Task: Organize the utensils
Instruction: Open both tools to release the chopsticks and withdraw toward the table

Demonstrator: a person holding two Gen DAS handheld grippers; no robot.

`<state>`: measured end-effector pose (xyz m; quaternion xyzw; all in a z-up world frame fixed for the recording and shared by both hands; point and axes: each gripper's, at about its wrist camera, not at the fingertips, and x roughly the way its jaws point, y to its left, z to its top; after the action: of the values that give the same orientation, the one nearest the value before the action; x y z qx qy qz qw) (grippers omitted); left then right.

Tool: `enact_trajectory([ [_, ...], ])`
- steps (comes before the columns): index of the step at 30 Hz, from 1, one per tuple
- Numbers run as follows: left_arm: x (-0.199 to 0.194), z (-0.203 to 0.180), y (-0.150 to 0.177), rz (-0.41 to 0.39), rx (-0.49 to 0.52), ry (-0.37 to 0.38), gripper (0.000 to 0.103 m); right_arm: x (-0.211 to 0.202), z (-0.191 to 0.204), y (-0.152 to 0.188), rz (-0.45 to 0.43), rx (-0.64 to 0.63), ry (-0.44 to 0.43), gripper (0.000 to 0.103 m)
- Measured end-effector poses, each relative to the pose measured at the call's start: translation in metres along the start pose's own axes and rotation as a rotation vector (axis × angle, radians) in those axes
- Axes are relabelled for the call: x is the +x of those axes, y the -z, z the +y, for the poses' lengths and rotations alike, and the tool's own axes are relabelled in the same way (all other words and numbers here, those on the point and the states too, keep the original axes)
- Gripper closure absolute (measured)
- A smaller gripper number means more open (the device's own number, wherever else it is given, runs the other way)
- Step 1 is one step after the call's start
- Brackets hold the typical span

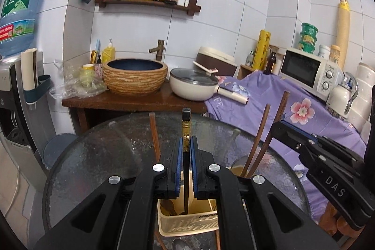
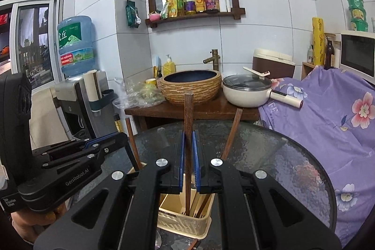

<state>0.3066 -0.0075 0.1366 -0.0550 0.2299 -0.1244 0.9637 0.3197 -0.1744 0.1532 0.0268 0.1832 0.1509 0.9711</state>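
Black with a gold band near its top, a chopstick (image 1: pixel 186 132) is standing upright between the blue pads of the left gripper (image 1: pixel 186 147), whose fingers (image 1: pixel 179 156) are clamped on it; its lower end is reaching down into a cream plastic utensil basket (image 1: pixel 187 224) that is sitting on the round glass table (image 1: pixel 93 156). Just beside it, the right gripper (image 2: pixel 188 147) is pinching a brown wooden chopstick (image 2: pixel 188 114) in the same way, fingers (image 2: pixel 181 156) pressed tight on its shaft, with the tip resting inside the same basket (image 2: pixel 182 224). Two more wooden chopsticks (image 1: pixel 262 139) are leaning out of the basket's right-hand part in the left wrist view, tilted toward the purple flowered cloth (image 1: pixel 293 104). A spoon (image 1: pixel 179 245) is lying on the glass just in front of the basket. Behind the table, a woven-look basin (image 1: pixel 135 76) and a cream pan with a glass lid (image 1: pixel 194 86) are sitting on a dark wooden counter.
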Motion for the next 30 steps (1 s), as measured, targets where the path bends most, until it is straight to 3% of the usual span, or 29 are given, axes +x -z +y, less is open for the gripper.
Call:
enact_trajectory([
  [9, 0.012, 0.000, 0.020, 0.036, 0.024, -0.021, 0.096, 0.008, 0.001, 0.014, 0.020, -0.007, 0.010, 0.096],
  [13, 0.010, 0.002, 0.018, 0.043, 0.010, 0.005, 0.096, 0.009, 0.000, 0.014, 0.022, -0.009, 0.000, 0.095],
  [15, 0.007, 0.001, 0.017, 0.033, 0.021, 0.003, 0.089, 0.006, -0.002, 0.014, 0.012, -0.007, 0.010, 0.086],
  [16, 0.004, 0.001, 0.017, 0.025, 0.023, 0.002, 0.081, 0.004, -0.003, 0.014, -0.001, -0.003, 0.016, 0.071],
  [17, 0.002, 0.000, 0.016, 0.019, 0.022, 0.003, 0.071, 0.001, -0.004, 0.014, -0.015, 0.004, 0.016, 0.063],
  [18, -0.001, 0.001, 0.016, 0.011, 0.019, 0.007, 0.068, -0.004, -0.006, 0.014, -0.030, 0.014, 0.014, 0.054],
  [21, -0.016, 0.003, 0.016, -0.020, 0.020, 0.003, 0.062, -0.015, -0.008, 0.014, -0.046, 0.018, 0.019, 0.054],
  [23, -0.025, 0.005, 0.017, -0.035, 0.025, -0.001, 0.049, -0.021, -0.009, 0.016, -0.046, 0.018, 0.027, 0.054],
  [30, -0.050, 0.018, 0.038, -0.032, 0.016, -0.022, 0.025, -0.044, -0.015, 0.046, 0.035, 0.062, 0.032, 0.051],
])
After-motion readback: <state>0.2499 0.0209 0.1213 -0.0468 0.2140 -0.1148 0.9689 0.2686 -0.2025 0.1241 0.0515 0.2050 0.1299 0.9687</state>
